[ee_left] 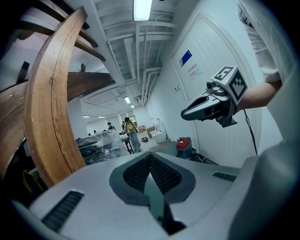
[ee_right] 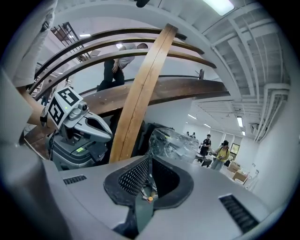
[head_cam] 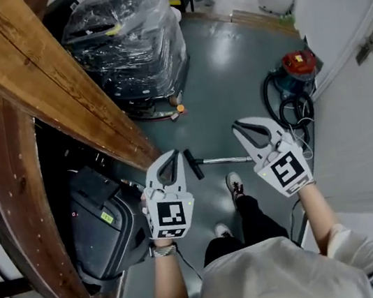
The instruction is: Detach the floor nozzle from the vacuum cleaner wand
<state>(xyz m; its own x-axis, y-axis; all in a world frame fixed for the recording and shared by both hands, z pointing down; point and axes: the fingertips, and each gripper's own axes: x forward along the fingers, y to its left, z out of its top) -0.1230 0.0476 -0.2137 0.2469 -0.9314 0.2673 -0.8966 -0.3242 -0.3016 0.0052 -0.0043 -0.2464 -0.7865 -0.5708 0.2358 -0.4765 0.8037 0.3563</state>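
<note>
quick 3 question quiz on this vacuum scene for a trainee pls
1. True or false: the left claw is gripping the floor nozzle.
2. Where does the wand lie? A) on the floor B) on the wooden beam C) held in a claw
3. Fill in: the vacuum cleaner body by the wall is ___ in colour.
Key: 1 false; 2 A; 3 red.
</note>
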